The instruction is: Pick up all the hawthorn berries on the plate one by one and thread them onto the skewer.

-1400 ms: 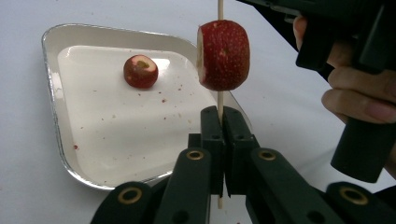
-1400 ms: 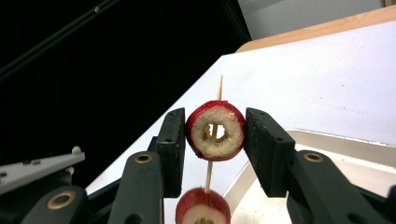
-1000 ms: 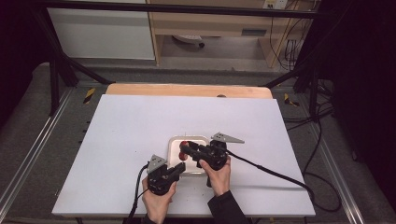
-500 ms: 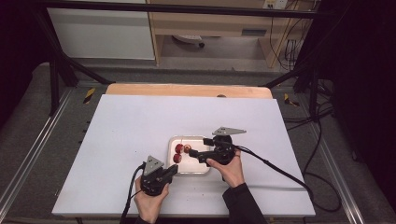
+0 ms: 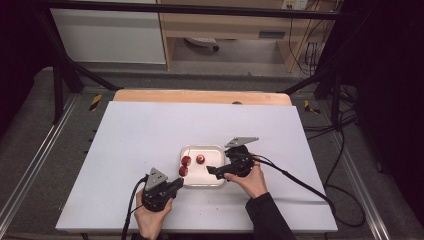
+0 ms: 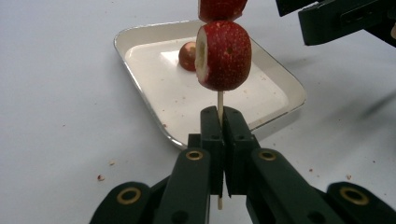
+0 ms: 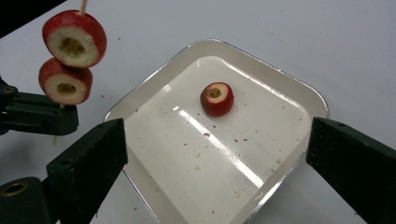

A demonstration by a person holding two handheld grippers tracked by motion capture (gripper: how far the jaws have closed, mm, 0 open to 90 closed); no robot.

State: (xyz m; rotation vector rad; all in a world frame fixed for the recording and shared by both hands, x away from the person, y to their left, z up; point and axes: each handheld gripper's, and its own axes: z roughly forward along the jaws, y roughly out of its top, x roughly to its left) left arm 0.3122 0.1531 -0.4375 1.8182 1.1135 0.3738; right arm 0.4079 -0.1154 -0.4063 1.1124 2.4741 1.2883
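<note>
While one second ago both grippers met over the tray, the right gripper [image 5: 212, 170] now stands back at the tray's right side and the left gripper [image 5: 179, 183] sits nearer the table's front edge, at the tray's front-left corner.

Right gripper: jaws have just been opening and now stand wide apart, nothing between them. In the right gripper view the two black jaws frame the tray [image 7: 299, 91] without touching the fruit in it.

Left gripper [image 6: 222, 122]: jaws clenched on a thin wooden skewer [image 6: 219, 100], which rises upright from between the pads.

Skewer load: two red fruit slices threaded one above the other. The lower slice [image 6: 224, 55] sits just above the jaws; the upper slice [image 6: 221, 8] is cut off by the frame's top. Both have pale cores in the right gripper view [image 7: 74, 39].

Loose slice [image 7: 217, 98]: one, cut face up, lying in the tray, apart from both grippers.

Tray: white, shallow, rounded corners, on the white table [image 5: 145, 130], speckled with small crumbs.
</note>
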